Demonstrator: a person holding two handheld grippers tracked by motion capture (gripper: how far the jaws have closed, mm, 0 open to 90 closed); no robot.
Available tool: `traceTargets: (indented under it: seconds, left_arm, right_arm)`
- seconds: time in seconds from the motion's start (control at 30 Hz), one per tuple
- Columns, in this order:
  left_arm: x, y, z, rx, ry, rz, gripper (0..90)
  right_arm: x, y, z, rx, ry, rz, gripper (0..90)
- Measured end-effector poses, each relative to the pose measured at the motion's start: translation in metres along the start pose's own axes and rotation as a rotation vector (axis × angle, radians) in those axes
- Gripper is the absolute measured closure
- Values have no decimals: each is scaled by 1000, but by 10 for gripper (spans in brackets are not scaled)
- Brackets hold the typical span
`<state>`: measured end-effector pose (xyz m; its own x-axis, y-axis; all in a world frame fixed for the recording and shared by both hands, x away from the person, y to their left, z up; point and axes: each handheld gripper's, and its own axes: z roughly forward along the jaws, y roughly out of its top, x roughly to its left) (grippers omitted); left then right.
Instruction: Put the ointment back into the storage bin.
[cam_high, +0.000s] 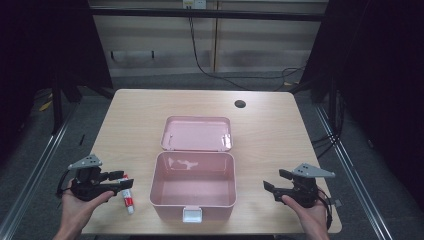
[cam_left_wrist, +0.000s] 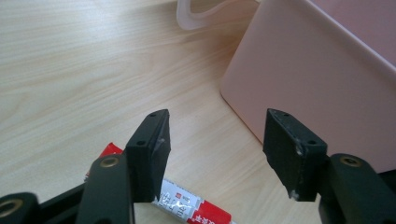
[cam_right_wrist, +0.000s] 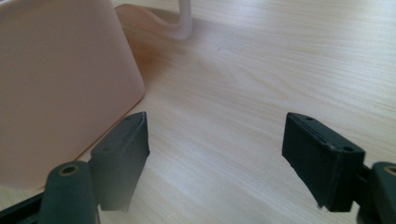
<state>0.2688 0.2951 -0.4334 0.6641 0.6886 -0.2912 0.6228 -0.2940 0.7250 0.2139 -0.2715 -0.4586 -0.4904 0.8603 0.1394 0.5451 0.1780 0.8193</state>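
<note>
A pale wooden bench (cam_high: 130, 115) carries everything, with a small dark round hole (cam_high: 240, 104) near its far right corner. In the middle of it sits a pink box (cam_high: 194, 187), open and bare inside, its lid (cam_high: 196, 133) laid back flat on the bench behind it and a white latch (cam_high: 192, 215) on its near wall. To the left of the box, apart from it, a small red and white tube (cam_high: 127, 194) lies on the bench.

The left tool (cam_high: 121, 180) is held in a hand (cam_high: 77, 207) at the near left edge, just over the tube. In the left gripper view its jaws stand open with nothing pressed between them, and the tube (cam_left_wrist: 187, 207) lies beneath them, under the left jaw. The right tool (cam_high: 274, 181) is held in the other hand (cam_high: 312, 215) at the near right, well apart from the box. Its jaws stand open over bare wood and hold nothing.
</note>
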Motion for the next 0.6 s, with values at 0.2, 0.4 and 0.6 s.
traceTargets:
  seconds: [0.2, 0.4, 0.6]
  left_arm:
    - [-2, 2, 1, 20, -6, -3, 407]
    - [-7, 8, -8, 105, -19, 23, 431]
    - [-9, 12, -11, 178, -11, 44, 438]
  right_arm:
    - [5, 0, -2, 5, 35, -11, 215]
    - [8, 0, -4, -17, 80, -16, 300]
    - [12, 2, -4, -15, 117, -17, 322]
